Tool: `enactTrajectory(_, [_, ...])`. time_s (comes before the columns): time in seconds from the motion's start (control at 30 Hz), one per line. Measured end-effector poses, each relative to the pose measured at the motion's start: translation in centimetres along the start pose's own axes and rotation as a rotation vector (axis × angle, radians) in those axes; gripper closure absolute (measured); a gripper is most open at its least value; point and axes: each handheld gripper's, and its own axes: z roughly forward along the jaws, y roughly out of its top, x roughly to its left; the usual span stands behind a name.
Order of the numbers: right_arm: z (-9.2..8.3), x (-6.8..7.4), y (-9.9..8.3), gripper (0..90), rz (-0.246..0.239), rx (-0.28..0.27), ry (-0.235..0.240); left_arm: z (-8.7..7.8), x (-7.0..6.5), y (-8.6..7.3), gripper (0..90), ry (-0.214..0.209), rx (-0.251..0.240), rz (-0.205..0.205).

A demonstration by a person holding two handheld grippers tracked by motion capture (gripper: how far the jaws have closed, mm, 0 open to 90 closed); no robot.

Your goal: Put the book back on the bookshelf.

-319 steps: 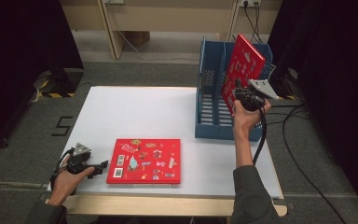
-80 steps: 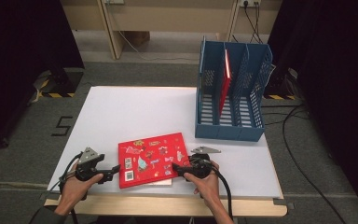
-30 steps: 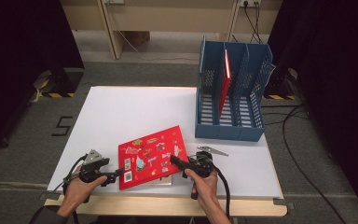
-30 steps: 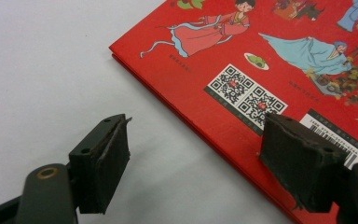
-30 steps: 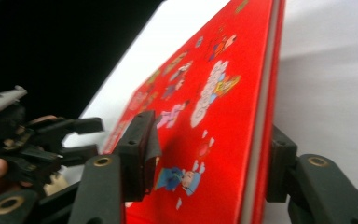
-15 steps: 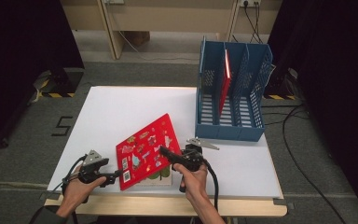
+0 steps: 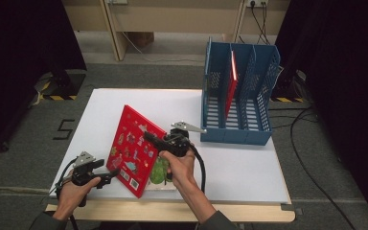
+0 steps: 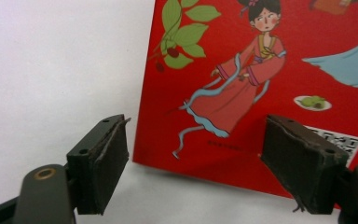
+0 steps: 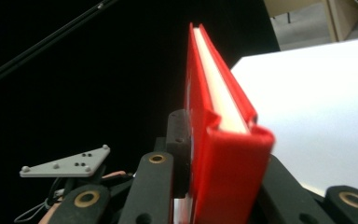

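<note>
R gripper [image 7: 154,139]: jaws have just been closing and are now clamped on the red book [image 7: 135,149], pinching its edge; the right gripper view shows cover and page block squeezed between the pads. L gripper [image 7: 112,173]: jaws apart, nothing between them, set just beside the book's lower corner, near the desk [image 7: 249,167] front edge.

Book is tilted up on its lower edge, front-centre of desk, over another book w/ a green cover [image 7: 160,171] lying flat beneath. Blue file rack [image 7: 239,96] stands at the far right, one red book [image 7: 232,81] already upright in it.

Risk: grip is near one edge only, so the book could pivot or slip out as it's lifted; the cover may flop open.

High view gives the layout and rack; left gripper view gives the cover art [image 8: 242,70] and the gap at the L jaws.
</note>
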Motion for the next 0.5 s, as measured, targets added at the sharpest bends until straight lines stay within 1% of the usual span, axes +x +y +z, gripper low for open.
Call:
enactTrajectory(0.1, [0.4,0.6,0.6,79.4,-0.025,0.008,0.007,-0.1,-0.1,0.0,21.0,-0.002,-0.009,0.001])
enactTrajectory(0.23, [0.4,1.2,1.6,79.4,-0.044,-0.004,0.018,-0.2,-0.1,0.1,21.3,-0.004,-0.022,-0.003])
enactTrajectory(0.27, [0.4,1.4,2.2,79.3,-0.074,-0.012,0.009,-0.1,-0.1,0.1,21.3,-0.007,-0.024,-0.003])
enactTrajectory(0.37, [-0.1,1.8,3.6,78.8,-0.139,-0.026,-0.016,-0.1,-0.1,0.1,21.4,-0.008,-0.02,0.0])
enactTrajectory(0.43, [-0.7,1.9,4.6,78.8,-0.194,-0.034,-0.052,0.0,-0.1,0.0,21.3,-0.008,-0.023,-0.001])
enactTrajectory(0.47, [-1.0,1.8,5.1,78.6,-0.213,-0.034,-0.063,0.0,0.0,0.0,21.3,-0.009,-0.019,-0.001])
enactTrajectory(0.5, [-1.2,1.6,5.5,78.5,-0.213,-0.049,-0.07,0.0,0.0,0.0,21.4,-0.008,-0.018,-0.001])
